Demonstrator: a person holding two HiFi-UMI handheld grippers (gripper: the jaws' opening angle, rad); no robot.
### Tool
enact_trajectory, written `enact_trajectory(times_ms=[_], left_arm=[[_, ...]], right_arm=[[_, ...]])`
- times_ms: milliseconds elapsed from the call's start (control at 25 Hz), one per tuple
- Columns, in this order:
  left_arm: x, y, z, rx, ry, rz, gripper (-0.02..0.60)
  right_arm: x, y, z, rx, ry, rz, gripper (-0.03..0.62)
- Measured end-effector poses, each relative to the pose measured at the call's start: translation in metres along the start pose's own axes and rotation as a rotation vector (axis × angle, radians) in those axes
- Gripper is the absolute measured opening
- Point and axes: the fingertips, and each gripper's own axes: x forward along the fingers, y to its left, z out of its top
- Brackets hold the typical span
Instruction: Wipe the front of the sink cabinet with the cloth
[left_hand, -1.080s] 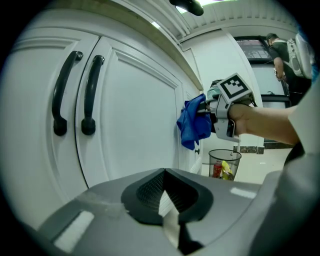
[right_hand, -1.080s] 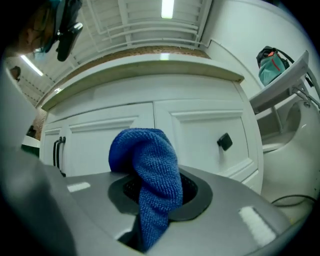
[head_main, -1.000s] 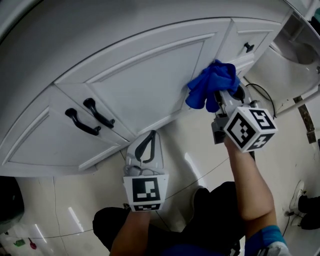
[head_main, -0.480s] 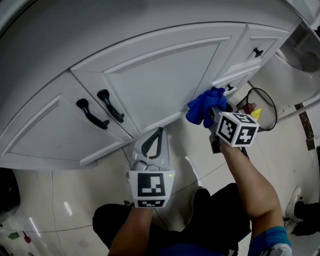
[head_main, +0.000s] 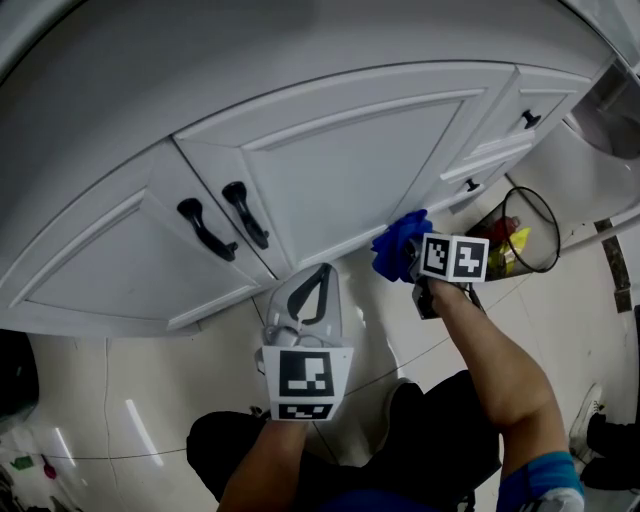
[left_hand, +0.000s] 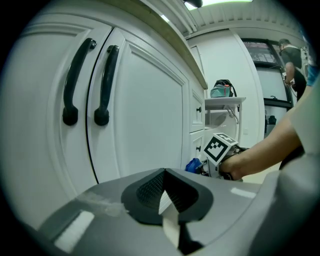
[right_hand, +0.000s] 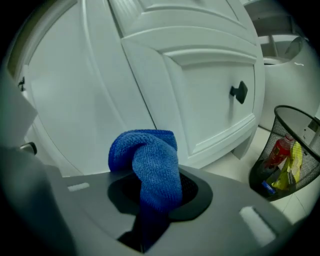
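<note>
The white sink cabinet (head_main: 330, 150) fills the top of the head view, with two black door handles (head_main: 225, 222). My right gripper (head_main: 408, 258) is shut on a bunched blue cloth (head_main: 397, 243), which presses against the lower edge of the right door. In the right gripper view the cloth (right_hand: 150, 162) bulges out of the jaws in front of the cabinet's white panels (right_hand: 200, 75). My left gripper (head_main: 312, 278) is shut on nothing and hovers just off the cabinet's base below the handles. The left gripper view shows the handles (left_hand: 102, 82) close by and the cloth (left_hand: 193, 164) farther along.
A black wire waste bin (head_main: 522, 235) with coloured rubbish stands on the tiled floor to the right of the cloth, and also shows as the bin (right_hand: 287, 152) in the right gripper view. A small black drawer knob (right_hand: 240, 92) sticks out above it. Pale floor tiles (head_main: 120, 400) lie below.
My right gripper has carried the cloth down the door face to its lower edge. The left gripper has stayed about where it was.
</note>
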Motion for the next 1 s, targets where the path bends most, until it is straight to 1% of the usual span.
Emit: enact_trajectory(times_ms=[120, 200, 320, 360, 400, 480, 560, 640, 720, 760, 840, 920, 1000], left_arm=[[-0.006, 0.004, -0.001, -0.006, 0.007, 0.000, 0.003], [-0.011, 0.007, 0.001, -0.010, 0.005, 0.003, 0.003], [-0.022, 0.010, 0.003, -0.019, 0.009, -0.001, 0.003], [-0.026, 0.010, 0.002, -0.024, 0.014, -0.011, 0.003], [-0.029, 0.010, 0.002, -0.031, 0.019, -0.023, 0.003], [-0.039, 0.017, 0.003, -0.053, 0.020, -0.042, 0.003], [-0.052, 0.031, 0.006, -0.088, 0.010, -0.042, 0.003], [-0.069, 0.049, 0.008, -0.116, -0.005, -0.018, 0.003], [-0.090, 0.071, 0.012, -0.121, -0.021, 0.027, 0.003], [-0.102, 0.084, 0.014, -0.116, -0.031, 0.060, 0.003], [-0.130, 0.115, 0.018, -0.106, -0.056, 0.150, 0.003], [-0.160, 0.149, 0.023, -0.120, -0.108, 0.262, 0.003], [-0.191, 0.177, 0.023, -0.154, -0.142, 0.363, 0.003]], right_arm=[[0.006, 0.001, -0.005, 0.011, 0.030, -0.003, 0.077], [0.006, 0.000, -0.005, -0.009, 0.049, -0.004, 0.078], [0.003, 0.004, -0.019, -0.102, 0.124, 0.003, 0.078], [0.000, 0.012, -0.028, -0.146, 0.163, 0.026, 0.078], [-0.003, 0.026, -0.039, -0.194, 0.203, 0.069, 0.077], [-0.009, 0.076, -0.059, -0.302, 0.265, 0.211, 0.077], [-0.016, 0.147, -0.074, -0.433, 0.277, 0.402, 0.077], [-0.028, 0.224, -0.082, -0.579, 0.236, 0.590, 0.077], [-0.043, 0.293, -0.088, -0.712, 0.163, 0.725, 0.077], [-0.049, 0.323, -0.091, -0.763, 0.127, 0.771, 0.077], [-0.058, 0.372, -0.103, -0.835, 0.079, 0.833, 0.078], [-0.058, 0.414, -0.118, -0.884, 0.049, 0.865, 0.077], [-0.051, 0.450, -0.133, -0.889, 0.025, 0.867, 0.078]])
